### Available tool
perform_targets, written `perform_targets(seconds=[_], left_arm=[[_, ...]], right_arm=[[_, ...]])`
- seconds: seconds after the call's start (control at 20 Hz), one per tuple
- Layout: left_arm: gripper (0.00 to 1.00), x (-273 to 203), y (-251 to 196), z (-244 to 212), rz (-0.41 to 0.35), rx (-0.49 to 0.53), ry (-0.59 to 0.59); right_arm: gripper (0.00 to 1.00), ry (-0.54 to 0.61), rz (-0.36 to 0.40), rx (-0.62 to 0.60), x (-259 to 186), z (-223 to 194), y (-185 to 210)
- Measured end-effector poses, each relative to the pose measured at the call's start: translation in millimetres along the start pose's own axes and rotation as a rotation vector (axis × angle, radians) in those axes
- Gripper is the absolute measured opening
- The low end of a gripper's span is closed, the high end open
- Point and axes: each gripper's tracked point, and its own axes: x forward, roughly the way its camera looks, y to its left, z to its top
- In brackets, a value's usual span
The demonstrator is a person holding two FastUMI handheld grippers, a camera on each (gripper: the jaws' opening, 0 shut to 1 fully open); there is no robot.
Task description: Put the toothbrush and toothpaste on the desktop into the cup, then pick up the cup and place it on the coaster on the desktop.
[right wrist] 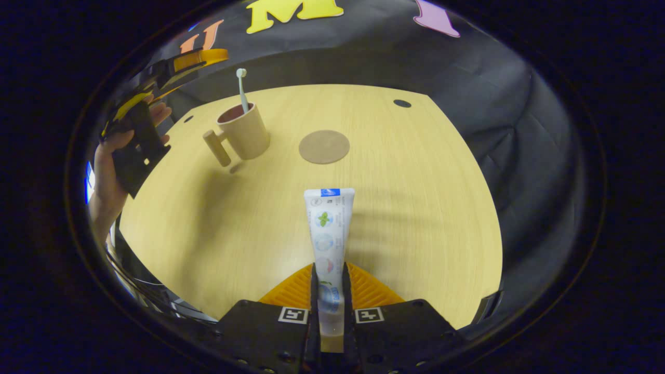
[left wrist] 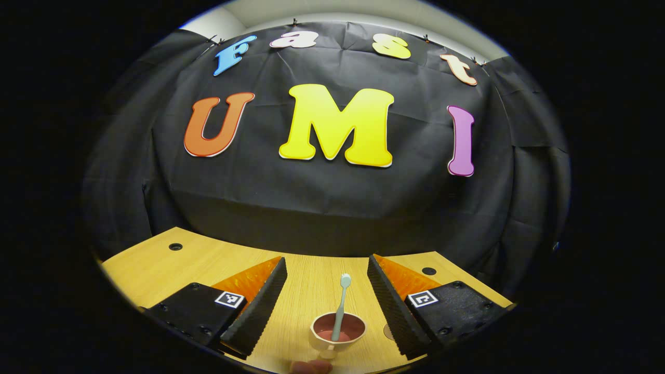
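In the right gripper view, the right gripper (right wrist: 329, 291) has its fingers pressed on the lower end of the toothpaste (right wrist: 328, 228), a white tube that stands out forward from between them over the wooden desk (right wrist: 415, 208). Farther off on the desk stands the cup (right wrist: 244, 132), its handle turned toward the camera, with the toothbrush (right wrist: 242, 88) upright inside it, head up. The round coaster (right wrist: 324, 146) lies bare just beside the cup (apart from it, not touching). At the far left edge a hand (right wrist: 106, 171) holds the left gripper (right wrist: 156, 83) raised above the desk. In the left gripper view, that gripper's fingers (left wrist: 260, 301) are spread wide with nothing between them, and the cup (left wrist: 337, 332) with the toothbrush (left wrist: 340, 306) sits on the desk (left wrist: 208, 259) below the gap.
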Motion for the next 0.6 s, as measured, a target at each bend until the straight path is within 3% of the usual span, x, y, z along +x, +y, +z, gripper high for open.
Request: perform_targets(seconds=[0.25,0.6], left_arm=[[0.98,-37,42,26,0.084,-0.004,-0.013],[0.98,-82,116,50,0.218,0.009,-0.023]], right_arm=[[0.18,-0.152,0.082,-0.031,-5,56,34],[0.18,-0.514,0.231,-0.126,-14,192,126]])
